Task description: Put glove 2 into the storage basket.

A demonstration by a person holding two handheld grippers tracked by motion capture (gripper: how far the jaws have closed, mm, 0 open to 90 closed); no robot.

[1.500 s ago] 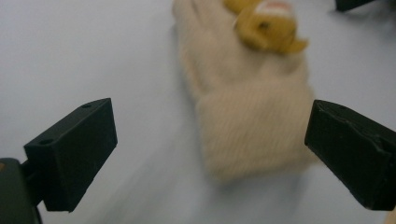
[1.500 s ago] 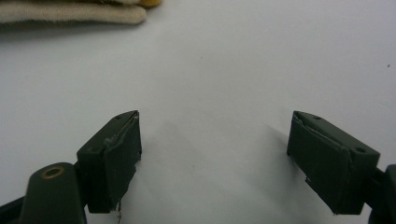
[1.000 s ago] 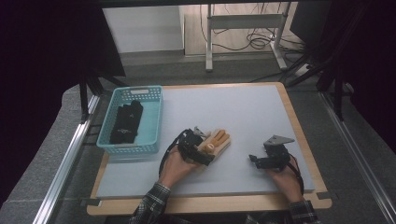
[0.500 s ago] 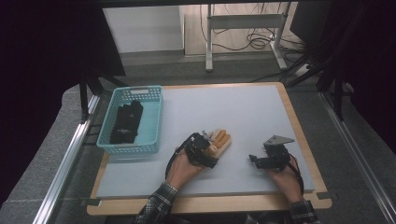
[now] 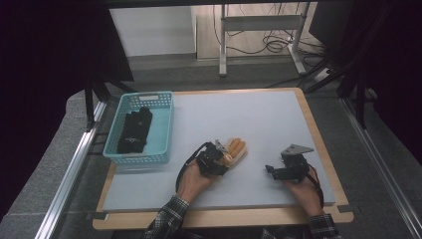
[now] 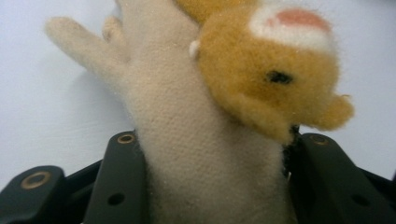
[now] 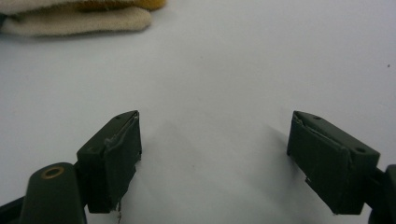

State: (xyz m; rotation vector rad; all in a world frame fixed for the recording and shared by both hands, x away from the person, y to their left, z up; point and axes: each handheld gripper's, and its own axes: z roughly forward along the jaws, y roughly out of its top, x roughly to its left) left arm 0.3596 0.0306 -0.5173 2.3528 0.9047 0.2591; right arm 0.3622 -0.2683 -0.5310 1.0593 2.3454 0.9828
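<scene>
Starting at the left of the table, the basket sits by the left edge with a pair of black gloves lying flat inside it, which suggests it is the place where gloves are collected. Right of the basket and a little nearer the person, the cream glove lies on the grey mat, well apart from the basket.

The left gripper has its jaws closed on the cuff end of that glove; in the left gripper view the cream knit fills the gap between the two black jaws, and a fuzzy orange patch with a dark eye rides on the back of the hand. Gripping at the cuff looks sensible: it is the narrow, firm end, so the fingers should trail freely if the glove is lifted toward the basket.

The glove's long axis runs from the cuff in the jaws out to its fingers, which point away from the person and slightly away from the basket, toward the mat's far right. It lies flat, not bunched.

Farther right of the basket, the right gripper rests low over bare mat, jaws wide and holding nothing, apparently idling out of the way. The glove's fingertips show at the top left corner of its view.
</scene>
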